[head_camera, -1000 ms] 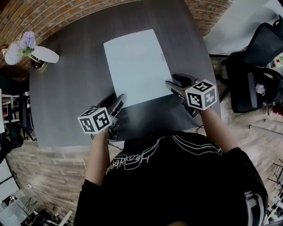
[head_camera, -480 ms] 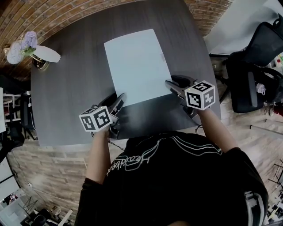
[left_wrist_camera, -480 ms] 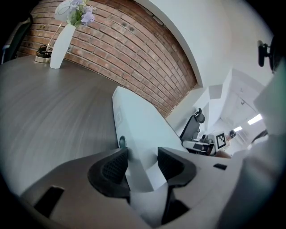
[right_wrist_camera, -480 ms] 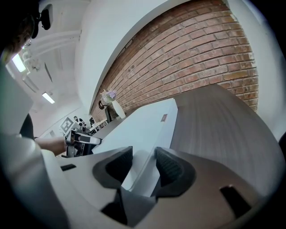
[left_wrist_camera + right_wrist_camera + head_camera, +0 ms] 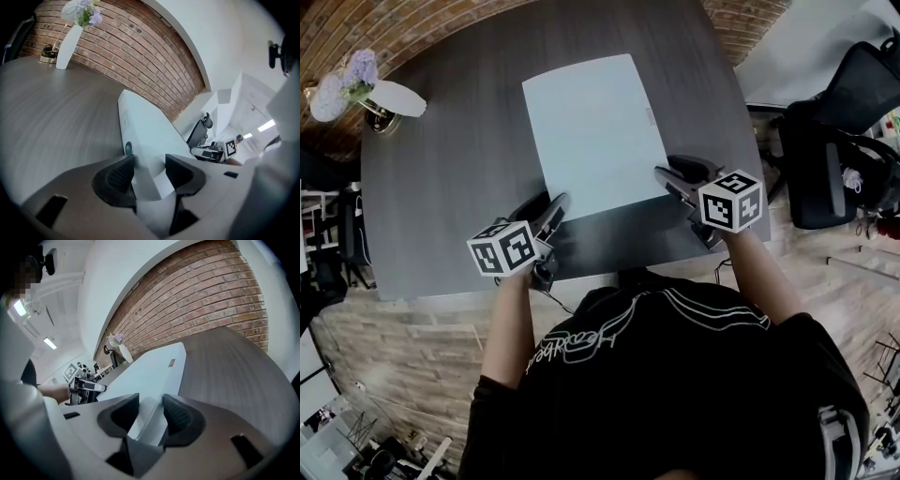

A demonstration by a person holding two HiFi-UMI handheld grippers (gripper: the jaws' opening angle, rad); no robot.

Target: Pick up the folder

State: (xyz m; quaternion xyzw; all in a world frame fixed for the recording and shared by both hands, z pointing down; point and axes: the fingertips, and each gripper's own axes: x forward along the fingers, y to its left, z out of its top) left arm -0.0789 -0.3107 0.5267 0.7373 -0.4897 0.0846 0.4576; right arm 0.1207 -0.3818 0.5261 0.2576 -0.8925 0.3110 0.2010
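Observation:
A pale blue folder (image 5: 595, 131) lies flat on the dark wooden table (image 5: 459, 178). My left gripper (image 5: 555, 206) is at its near left corner and my right gripper (image 5: 666, 180) at its near right corner. In the left gripper view the folder's (image 5: 145, 126) corner sits between the pads of the left gripper (image 5: 149, 171), which press on it. In the right gripper view the folder's (image 5: 154, 369) edge is likewise pinched by the right gripper (image 5: 150, 412). Both pairs of jaws have just been closing with the folder between them.
A white vase with pale flowers (image 5: 389, 94) stands at the table's far left corner, next to the brick wall (image 5: 412, 28). Black office chairs (image 5: 834, 159) stand to the right of the table. The table's near edge (image 5: 581, 272) runs just below the grippers.
The head view has shifted slightly. Both grippers stay at the folder's near corners.

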